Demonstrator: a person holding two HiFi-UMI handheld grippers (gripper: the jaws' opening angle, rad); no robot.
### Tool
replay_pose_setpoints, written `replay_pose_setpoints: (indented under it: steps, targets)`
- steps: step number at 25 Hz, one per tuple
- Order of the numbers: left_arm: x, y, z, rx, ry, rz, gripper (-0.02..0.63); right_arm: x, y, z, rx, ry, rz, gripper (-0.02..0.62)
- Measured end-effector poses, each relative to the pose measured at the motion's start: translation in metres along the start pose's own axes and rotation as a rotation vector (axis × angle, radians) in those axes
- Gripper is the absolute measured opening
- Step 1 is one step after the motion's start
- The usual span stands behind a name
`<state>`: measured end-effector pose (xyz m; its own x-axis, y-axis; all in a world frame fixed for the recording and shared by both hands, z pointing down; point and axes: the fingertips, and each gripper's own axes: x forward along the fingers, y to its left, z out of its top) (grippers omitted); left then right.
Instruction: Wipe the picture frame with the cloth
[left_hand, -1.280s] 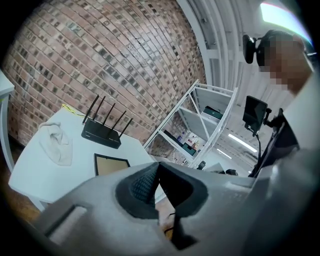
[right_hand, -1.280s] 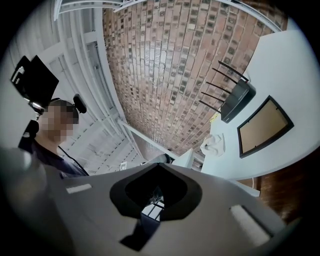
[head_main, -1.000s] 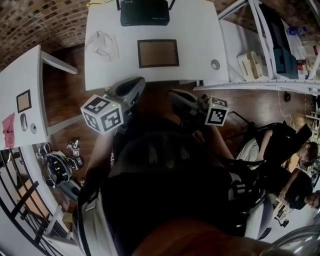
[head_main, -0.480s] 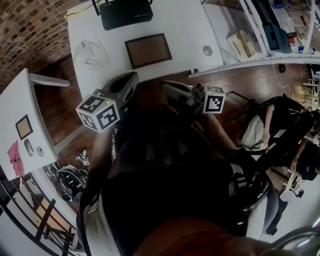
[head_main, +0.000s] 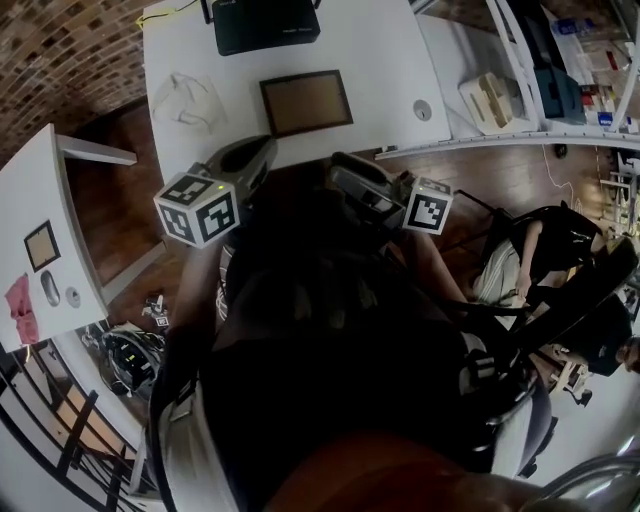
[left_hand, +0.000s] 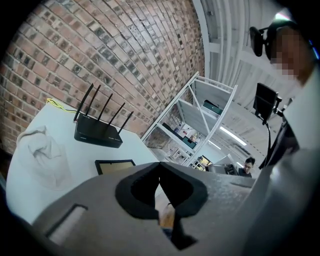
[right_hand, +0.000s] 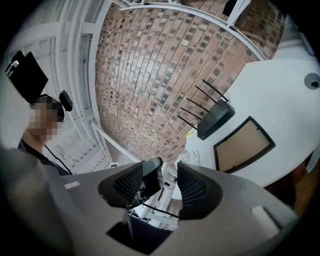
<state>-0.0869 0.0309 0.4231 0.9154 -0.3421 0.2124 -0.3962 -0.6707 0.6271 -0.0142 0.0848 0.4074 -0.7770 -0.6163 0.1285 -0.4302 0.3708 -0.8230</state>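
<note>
Picture frame is lying near the cloth on the desk, left gripper clenched empty, right gripper just opening, nothing between its jaws.

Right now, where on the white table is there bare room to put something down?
The widest bare patch of the table lies between the picture frame and the small round disc, and back beside the router. The left side is crowded: the cloth lies close to the frame.
</note>
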Motion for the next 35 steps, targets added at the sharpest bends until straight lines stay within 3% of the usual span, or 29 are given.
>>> replay_pose_setpoints:
  steps: [6,14,21,26,35]
  targets:
    - [0.016,0.013,0.009,-0.005,0.006,0.060,-0.002,0.006,-0.037,0.016,0.011,0.037,-0.048,0.235]
    - [0.050,0.045,0.007,-0.033,0.055,0.174,-0.002,0.012,-0.104,0.044,-0.062,0.160,-0.146,0.272]
    - [0.082,0.090,-0.012,-0.064,0.173,0.285,-0.002,-0.006,-0.178,0.051,-0.125,0.310,-0.296,0.299]
    - [0.094,0.123,-0.035,-0.083,0.266,0.348,-0.002,-0.003,-0.225,0.061,-0.149,0.318,-0.408,0.313]
    - [0.113,0.155,-0.070,-0.083,0.376,0.464,-0.002,0.002,-0.271,0.061,-0.099,0.357,-0.488,0.321]
